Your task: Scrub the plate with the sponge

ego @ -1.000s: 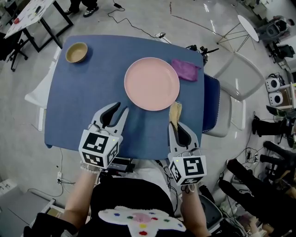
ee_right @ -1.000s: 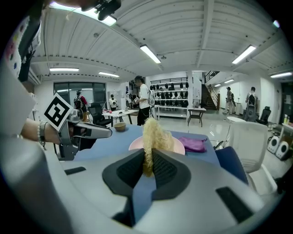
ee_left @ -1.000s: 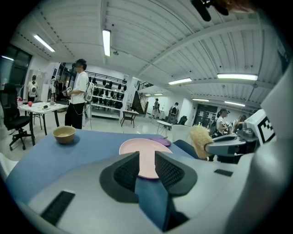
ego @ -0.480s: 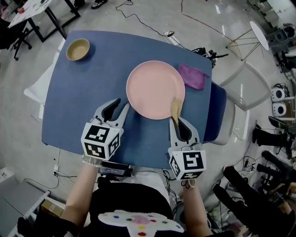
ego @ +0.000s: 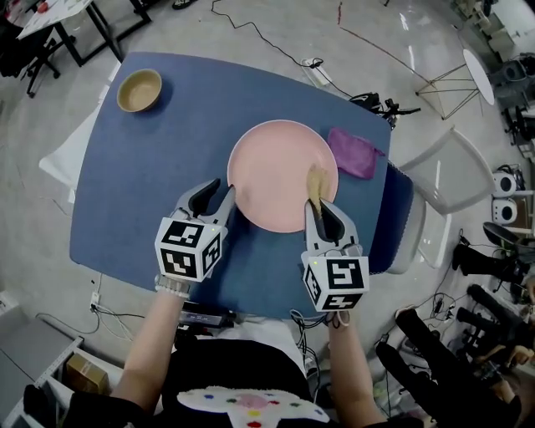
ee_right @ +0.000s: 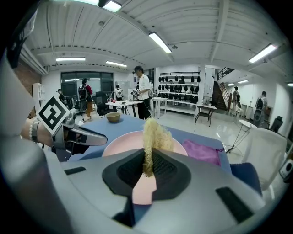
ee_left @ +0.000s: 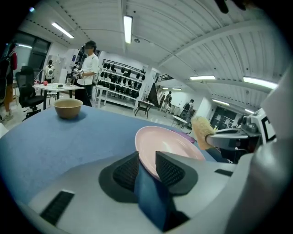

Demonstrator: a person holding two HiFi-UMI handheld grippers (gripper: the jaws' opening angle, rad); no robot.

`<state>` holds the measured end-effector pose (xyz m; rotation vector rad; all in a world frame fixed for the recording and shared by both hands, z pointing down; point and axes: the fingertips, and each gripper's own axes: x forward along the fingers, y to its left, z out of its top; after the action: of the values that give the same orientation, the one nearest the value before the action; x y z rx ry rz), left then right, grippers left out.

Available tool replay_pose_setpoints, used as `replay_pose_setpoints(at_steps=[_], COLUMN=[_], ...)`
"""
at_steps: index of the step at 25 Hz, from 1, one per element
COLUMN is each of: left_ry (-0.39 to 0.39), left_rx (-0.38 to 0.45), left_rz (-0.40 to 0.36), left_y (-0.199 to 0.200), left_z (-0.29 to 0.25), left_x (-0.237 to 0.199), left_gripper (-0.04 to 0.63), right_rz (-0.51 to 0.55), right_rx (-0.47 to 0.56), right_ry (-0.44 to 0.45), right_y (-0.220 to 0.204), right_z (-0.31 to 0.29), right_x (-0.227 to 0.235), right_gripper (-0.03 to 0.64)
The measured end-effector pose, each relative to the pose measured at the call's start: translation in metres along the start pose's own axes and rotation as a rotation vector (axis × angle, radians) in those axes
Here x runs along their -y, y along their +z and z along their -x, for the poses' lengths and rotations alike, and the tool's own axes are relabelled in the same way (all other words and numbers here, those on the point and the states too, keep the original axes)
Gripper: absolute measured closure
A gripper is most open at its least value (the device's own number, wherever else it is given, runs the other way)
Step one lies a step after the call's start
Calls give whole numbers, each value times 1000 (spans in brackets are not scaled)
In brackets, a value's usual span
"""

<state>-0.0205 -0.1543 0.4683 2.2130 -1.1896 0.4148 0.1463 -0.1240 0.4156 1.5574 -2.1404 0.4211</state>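
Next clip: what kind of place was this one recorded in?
Probably an open lab or workshop hall, not a kitchen: wall racks of gear, cables across a polished floor, and people at work tables behind the blue table.

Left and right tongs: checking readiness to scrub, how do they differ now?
The left tongs are open, having just been opening, the round pink plate's rim between them ungripped; the right tongs are shut on the yellowish fibrous sponge. The left sits at the plate's near edge; the right reaches over it. Both point toward the plate.

No text or number can be read.
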Motion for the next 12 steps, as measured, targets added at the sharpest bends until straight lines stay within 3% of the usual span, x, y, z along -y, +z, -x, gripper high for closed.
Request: replay_pose_setpoints(at_steps=[12], left_ry=[7], left_rx=[-30], left_rz=[68], left_y=[-11], left_z=[-26], left_x=[-10], left_gripper=[482], right_rz=[117], right_rx=[-152], right_ry=[-14], right_y=[-15], right_z=[-60], right_x=[18], right_gripper=[575])
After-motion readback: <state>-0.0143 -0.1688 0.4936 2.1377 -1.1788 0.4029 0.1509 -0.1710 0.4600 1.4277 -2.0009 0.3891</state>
